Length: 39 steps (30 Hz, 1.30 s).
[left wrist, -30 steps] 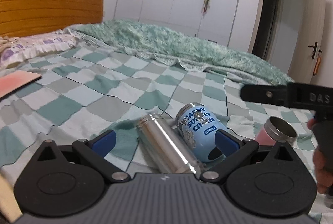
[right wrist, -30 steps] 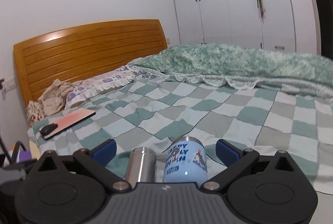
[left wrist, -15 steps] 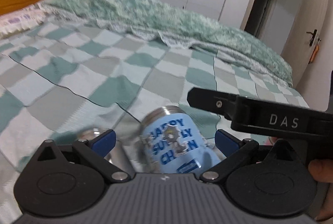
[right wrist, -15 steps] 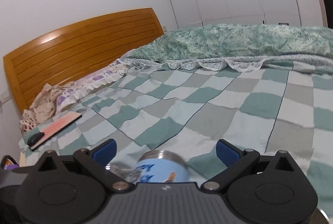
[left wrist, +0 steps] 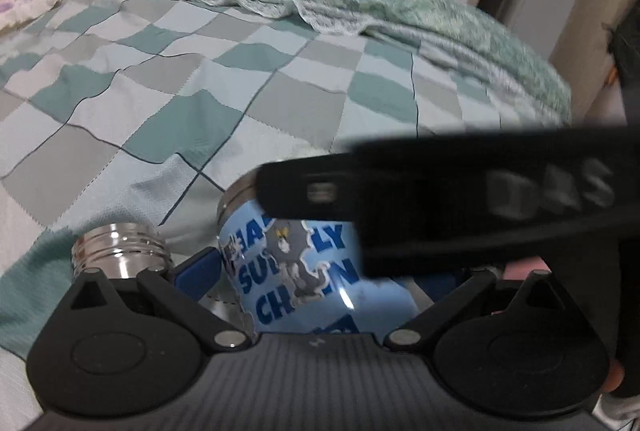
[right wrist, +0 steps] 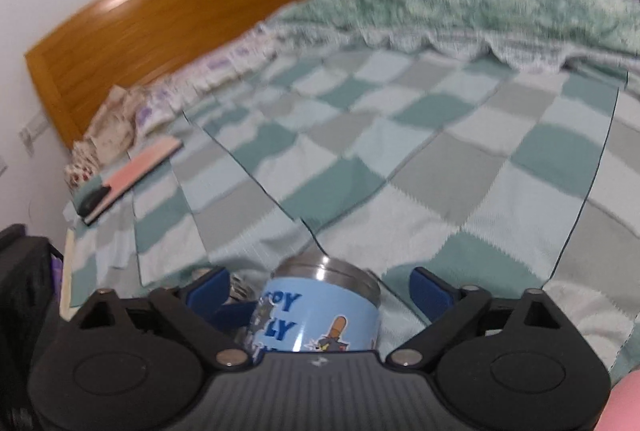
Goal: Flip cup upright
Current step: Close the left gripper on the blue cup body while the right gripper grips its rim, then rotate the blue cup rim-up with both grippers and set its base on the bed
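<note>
Left wrist: tongs [left wrist: 320, 271] spread wide around the blue cup [left wrist: 296, 271], tilted on the bed [left wrist: 168, 135] — approach step. Right wrist: tongs [right wrist: 320, 291] likewise agape, flanking it. Next, probably: close, then rotate upright.

Checkered bedspread [right wrist: 440, 151] — steel bottle [left wrist: 120, 251], pink book [right wrist: 136, 171], wooden headboard [right wrist: 160, 19].

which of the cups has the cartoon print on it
The light blue cup with the cartoon cat and blue lettering, sitting between the left gripper fingers. The one beside it on the left is a plain, unprinted steel cup.
</note>
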Each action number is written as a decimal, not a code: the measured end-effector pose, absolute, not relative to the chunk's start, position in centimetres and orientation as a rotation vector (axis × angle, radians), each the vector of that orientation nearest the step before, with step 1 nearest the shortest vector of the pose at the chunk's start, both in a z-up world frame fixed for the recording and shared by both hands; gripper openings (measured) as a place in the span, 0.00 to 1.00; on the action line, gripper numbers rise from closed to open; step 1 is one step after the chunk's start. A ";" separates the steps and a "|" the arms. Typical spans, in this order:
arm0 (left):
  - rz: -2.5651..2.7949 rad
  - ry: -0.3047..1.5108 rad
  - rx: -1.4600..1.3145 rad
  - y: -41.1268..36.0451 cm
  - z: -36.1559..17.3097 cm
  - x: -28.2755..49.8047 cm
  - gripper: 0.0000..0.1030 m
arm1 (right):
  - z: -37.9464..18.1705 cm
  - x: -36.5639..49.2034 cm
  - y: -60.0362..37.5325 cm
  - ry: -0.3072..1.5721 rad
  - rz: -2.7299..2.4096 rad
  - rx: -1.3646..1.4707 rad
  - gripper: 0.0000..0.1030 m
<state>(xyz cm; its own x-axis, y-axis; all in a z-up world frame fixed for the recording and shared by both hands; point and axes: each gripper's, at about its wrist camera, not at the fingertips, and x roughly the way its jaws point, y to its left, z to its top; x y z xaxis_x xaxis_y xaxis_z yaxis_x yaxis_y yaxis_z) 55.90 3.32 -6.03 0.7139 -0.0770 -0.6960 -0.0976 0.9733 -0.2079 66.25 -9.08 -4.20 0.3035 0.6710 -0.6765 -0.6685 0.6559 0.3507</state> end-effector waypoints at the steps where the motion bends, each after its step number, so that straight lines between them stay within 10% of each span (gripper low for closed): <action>1: 0.020 0.786 -0.223 3.1 -6.1 56.1 0.97 | -4.6 66.6 -8.9 0.933 0.880 0.019 0.87; 14: -0.143 0.715 -0.099 1.8 -6.3 54.5 0.86 | -8.9 69.7 -11.8 1.207 0.828 0.293 0.83; 26: -0.368 0.967 -0.291 3.5 -6.5 57.5 0.93 | -10.3 66.4 -16.7 1.040 0.842 0.487 0.82; 39: -0.360 0.802 -0.188 1.8 -5.3 55.1 0.83 | -6.1 63.3 -16.8 0.849 0.851 0.308 0.81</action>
<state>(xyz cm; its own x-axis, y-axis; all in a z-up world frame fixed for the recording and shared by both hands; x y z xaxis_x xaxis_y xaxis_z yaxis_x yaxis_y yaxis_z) 55.06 1.78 -5.29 0.6386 -0.3841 -0.6668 0.2433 0.9228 -0.2986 63.33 -16.83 -6.06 0.3654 0.7634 -0.5326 -0.5337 0.6406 0.5521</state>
